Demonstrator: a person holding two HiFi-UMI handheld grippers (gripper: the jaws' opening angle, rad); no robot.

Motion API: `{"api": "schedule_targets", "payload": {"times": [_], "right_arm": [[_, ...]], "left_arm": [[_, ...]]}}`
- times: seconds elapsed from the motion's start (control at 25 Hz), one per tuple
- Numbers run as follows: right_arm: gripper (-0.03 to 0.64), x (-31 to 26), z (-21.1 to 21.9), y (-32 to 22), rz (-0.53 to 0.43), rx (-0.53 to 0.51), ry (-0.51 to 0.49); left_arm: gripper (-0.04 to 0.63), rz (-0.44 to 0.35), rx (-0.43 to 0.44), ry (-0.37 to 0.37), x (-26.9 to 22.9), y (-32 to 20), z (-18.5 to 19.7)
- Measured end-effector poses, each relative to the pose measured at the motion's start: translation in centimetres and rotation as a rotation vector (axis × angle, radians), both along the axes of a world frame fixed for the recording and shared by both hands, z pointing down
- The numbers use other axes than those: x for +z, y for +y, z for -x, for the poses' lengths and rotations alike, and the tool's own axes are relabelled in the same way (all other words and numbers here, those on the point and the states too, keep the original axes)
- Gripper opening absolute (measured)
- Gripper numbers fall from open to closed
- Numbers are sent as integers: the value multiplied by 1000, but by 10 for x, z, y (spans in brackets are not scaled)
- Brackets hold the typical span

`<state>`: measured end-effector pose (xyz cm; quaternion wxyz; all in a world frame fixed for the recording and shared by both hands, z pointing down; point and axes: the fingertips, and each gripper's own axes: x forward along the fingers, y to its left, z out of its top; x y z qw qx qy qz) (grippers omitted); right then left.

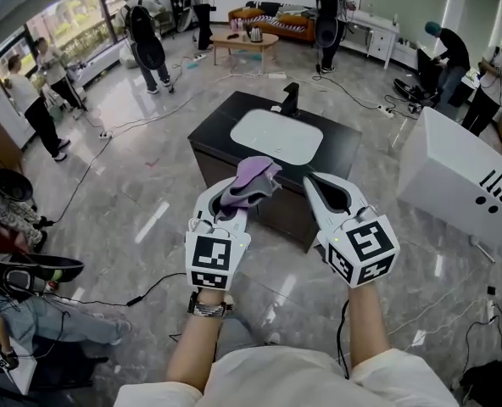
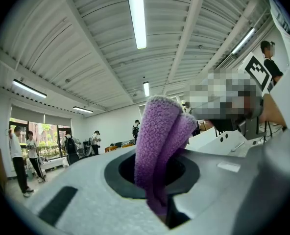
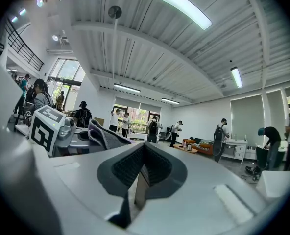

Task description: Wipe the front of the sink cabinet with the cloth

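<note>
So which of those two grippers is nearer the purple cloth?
Left. The left gripper has its jaws shut on the purple cloth. The right gripper sits just to its right, empty, not touching it.

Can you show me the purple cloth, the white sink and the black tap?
purple cloth [image 1: 253,179], head view, on its bunched middle.
white sink [image 1: 276,136], head view, on the bare middle of the basin.
black tap [image 1: 291,98], head view, on its upright body.
</note>
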<state>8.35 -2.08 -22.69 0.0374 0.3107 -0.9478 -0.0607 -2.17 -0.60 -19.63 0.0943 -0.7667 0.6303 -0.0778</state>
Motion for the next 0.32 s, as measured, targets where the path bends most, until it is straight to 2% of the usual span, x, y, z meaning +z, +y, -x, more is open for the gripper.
{"api": "schedule_targets", "payload": {"times": [0.32], "right_arm": [[5, 4, -3, -6, -9, -9, 0]], "left_arm": [[48, 2, 13, -10, 6, -5, -6]]}}
